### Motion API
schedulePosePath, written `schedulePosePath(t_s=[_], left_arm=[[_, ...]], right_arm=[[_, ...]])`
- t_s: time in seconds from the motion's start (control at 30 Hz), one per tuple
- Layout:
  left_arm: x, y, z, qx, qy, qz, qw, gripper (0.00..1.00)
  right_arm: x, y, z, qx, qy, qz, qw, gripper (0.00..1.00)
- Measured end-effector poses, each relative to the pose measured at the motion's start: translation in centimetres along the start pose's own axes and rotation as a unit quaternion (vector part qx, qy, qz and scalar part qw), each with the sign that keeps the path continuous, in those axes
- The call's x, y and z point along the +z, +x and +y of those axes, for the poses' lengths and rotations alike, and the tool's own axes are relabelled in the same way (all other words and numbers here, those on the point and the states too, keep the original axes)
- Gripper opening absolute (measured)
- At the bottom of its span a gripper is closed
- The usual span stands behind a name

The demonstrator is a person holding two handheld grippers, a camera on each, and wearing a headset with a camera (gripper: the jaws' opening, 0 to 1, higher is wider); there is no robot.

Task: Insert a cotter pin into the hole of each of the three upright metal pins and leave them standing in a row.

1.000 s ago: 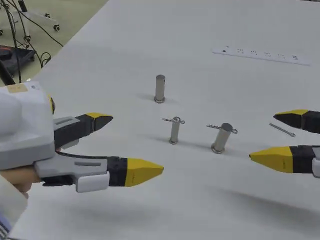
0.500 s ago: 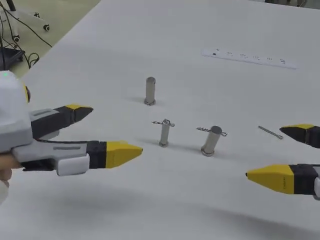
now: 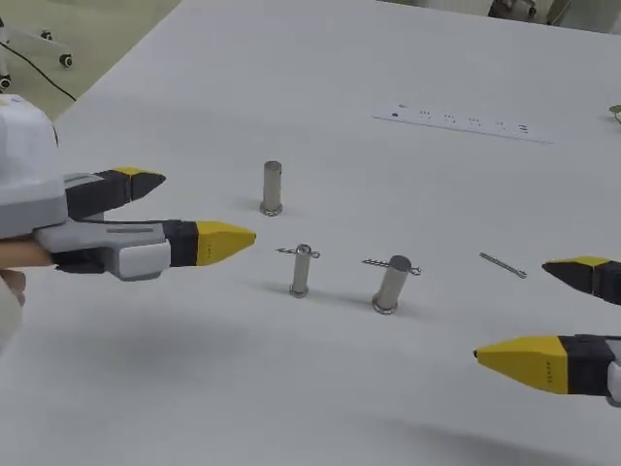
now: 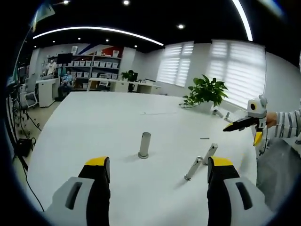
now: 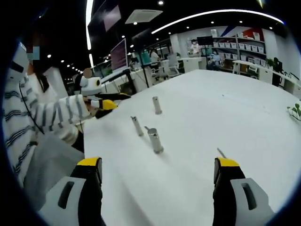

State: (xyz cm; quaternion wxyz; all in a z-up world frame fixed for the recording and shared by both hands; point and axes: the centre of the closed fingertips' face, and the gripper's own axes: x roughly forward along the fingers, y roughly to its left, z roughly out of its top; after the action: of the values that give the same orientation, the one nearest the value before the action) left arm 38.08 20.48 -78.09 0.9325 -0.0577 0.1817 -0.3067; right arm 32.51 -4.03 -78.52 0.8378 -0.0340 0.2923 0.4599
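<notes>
With jaws held apart and empty on the yellow-tipped left gripper (image 3: 206,207) and right gripper (image 3: 511,311), three upright grey metal pins are seen on the white table (image 3: 291,398) (bare far pin (image 3: 272,187); middle pin (image 3: 301,269) and rightmost pin (image 3: 391,282) each crossed by a wire), with a loose thin cotter pin (image 3: 503,264) lying near the right gripper.

Bare table (image 3: 291,388) under and just ahead of left claw (image 3: 206,207): free passage. Rear pin (image 3: 272,187) upright just beyond left claw's tips. Between left claw and right claw (image 3: 511,311): mid pin (image 3: 301,270) and right pin (image 3: 390,283), each with a cotter jutting sideways at the top. Open gap between mid pin and right pin, and between mid pin and rear pin. Loose cotter (image 3: 502,264) flat on table near right claw's far jaw. Power strip (image 3: 464,124) well beyond both claws.
</notes>
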Motion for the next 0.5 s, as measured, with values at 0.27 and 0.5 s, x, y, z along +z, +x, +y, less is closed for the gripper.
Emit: schedulePosePath(t_s=[0.27, 0.5], left_arm=[[0.5, 2.5, 1.3, 0.008, 0.008, 0.003, 0.9999, 0.75], [0.6, 4.6, 1.6, 0.016, 0.033, 0.010, 0.9993, 0.56]], right_arm=[[-0.5, -0.4, -0.1, -0.011, 0.009, 0.003, 0.9999, 1.00], [-0.7, -0.8, -0.4, -0.018, 0.013, 0.007, 0.9997, 1.00]])
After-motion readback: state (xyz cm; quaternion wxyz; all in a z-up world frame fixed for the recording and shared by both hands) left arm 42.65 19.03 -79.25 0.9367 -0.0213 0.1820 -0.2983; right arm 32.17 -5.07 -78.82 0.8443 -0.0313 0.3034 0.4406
